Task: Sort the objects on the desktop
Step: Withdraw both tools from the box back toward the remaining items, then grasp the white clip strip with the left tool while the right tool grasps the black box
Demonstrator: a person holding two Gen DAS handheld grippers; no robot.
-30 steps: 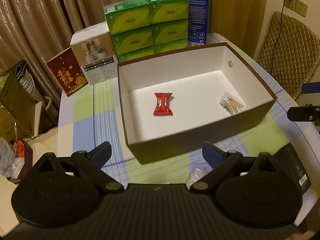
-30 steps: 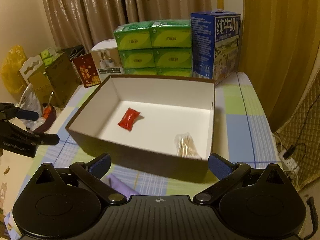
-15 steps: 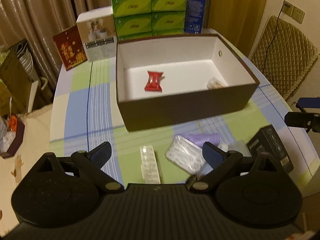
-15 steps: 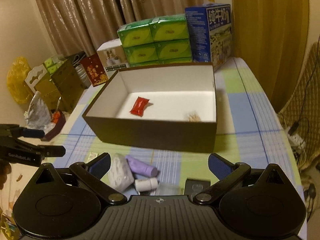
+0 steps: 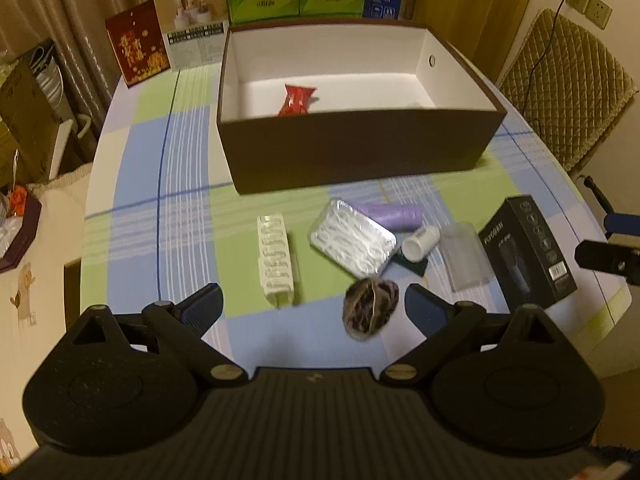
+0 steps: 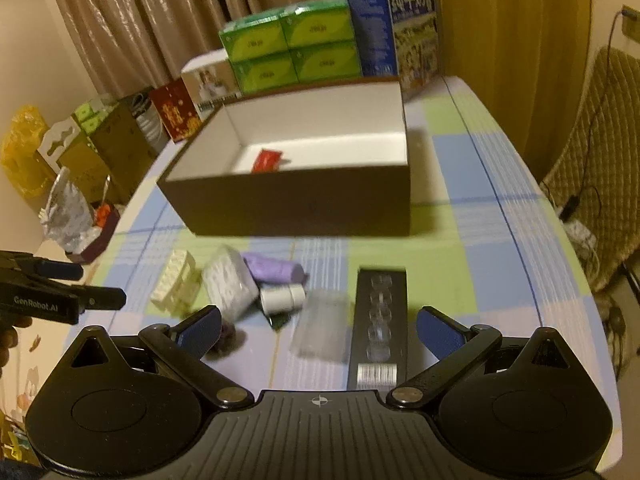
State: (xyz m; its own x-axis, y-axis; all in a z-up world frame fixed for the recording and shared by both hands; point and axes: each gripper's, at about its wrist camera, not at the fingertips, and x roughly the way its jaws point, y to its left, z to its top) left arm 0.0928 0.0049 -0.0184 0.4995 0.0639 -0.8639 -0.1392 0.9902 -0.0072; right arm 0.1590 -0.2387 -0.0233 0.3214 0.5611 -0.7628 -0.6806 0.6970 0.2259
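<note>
while both grippers hover above a checked tablecloth (image 5: 176,184), neither holds anything. the left gripper (image 5: 314,306) has its jaws spread wide, above the cloth between a white pill organizer (image 5: 276,258) and a dark bundle of hair ties (image 5: 370,308). the right gripper (image 6: 318,326) is also spread wide, over a clear plastic sleeve (image 6: 320,330) and a long black product box (image 6: 378,320).

behind the loose items stands an open brown box (image 5: 360,152) with a white inside; a red candy wrapper (image 5: 298,98) lies on its floor. in front of it, a shiny packet of floss picks (image 5: 352,242) lies just beside a purple roll (image 5: 394,214) and a small white bottle (image 5: 420,238). green tissue packs (image 6: 288,42) and a blue milk carton (image 6: 394,26) stand beyond the box.
</note>
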